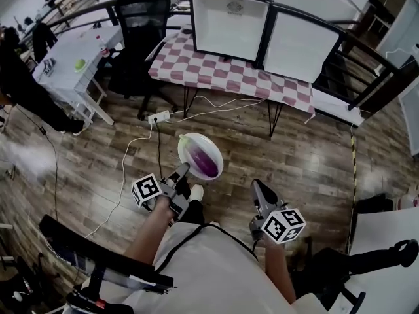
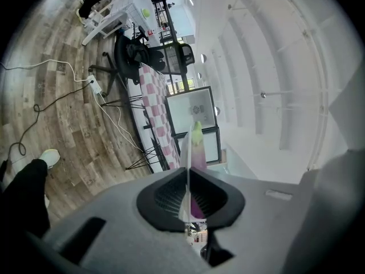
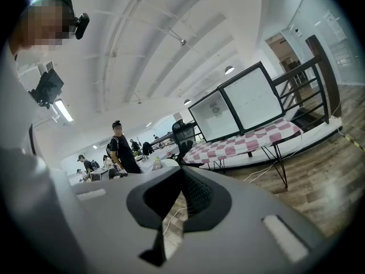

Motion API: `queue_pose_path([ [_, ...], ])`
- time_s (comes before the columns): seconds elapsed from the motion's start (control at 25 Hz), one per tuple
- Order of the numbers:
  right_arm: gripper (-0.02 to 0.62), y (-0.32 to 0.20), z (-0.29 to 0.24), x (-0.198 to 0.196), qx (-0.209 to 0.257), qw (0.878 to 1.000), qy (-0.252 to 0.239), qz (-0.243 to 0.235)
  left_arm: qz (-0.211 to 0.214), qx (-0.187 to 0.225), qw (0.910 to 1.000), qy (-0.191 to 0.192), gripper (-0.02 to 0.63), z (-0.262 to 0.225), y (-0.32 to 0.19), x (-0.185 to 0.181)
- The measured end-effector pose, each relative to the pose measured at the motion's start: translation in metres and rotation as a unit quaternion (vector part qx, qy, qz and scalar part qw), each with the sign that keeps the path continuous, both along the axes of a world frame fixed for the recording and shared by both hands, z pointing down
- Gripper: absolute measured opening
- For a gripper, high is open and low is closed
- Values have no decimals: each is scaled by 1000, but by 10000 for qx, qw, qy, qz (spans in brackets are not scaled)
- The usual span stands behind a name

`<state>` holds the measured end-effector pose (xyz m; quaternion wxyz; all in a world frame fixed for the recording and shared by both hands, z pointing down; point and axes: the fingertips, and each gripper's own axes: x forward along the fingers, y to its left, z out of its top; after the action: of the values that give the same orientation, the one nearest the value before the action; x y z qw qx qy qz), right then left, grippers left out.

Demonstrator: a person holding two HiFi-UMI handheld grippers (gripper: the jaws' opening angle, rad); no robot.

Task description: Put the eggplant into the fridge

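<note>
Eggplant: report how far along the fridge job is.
Done: the eggplant lies on a plate, whose rim the left gripper clamps. In hand: the plate is held over the wood floor, short of the fridge on the checkered table. Left: reaching the fridge and putting the eggplant inside. The right gripper is shut, empty.

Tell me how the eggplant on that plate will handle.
The eggplant lies loose on the plate, which the left gripper pinches by its rim; rounded, it may roll or slide if tilted. Its skin looks smooth, probably slippery.

A checkered table [image 1: 216,70] carries two white-fronted fridges [image 1: 230,26] side by side.
</note>
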<state>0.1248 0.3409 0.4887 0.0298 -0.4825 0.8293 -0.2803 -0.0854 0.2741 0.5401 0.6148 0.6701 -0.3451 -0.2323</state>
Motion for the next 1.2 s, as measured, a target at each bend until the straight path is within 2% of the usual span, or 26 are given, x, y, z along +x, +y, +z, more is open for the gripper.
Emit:
queue_pose_path([
  [0.2, 6, -31, -2, -9, 1, 10000, 9, -25, -33, -124, 9999, -70, 21, 5, -29, -10],
  [0.56, 6, -99, -11, -31, -2, 9999, 112, 3, 115, -115, 9998, -62, 21, 0, -98, -26],
  [0.84, 6, -141, -13, -48, -23, 9996, 191, 187, 327, 135, 9993, 117, 21, -11, -148, -36],
  [1.2, 6, -190, -16, -79, -80, 9996, 163, 229, 378, -99, 9992, 8, 21, -4, -196, -66],
])
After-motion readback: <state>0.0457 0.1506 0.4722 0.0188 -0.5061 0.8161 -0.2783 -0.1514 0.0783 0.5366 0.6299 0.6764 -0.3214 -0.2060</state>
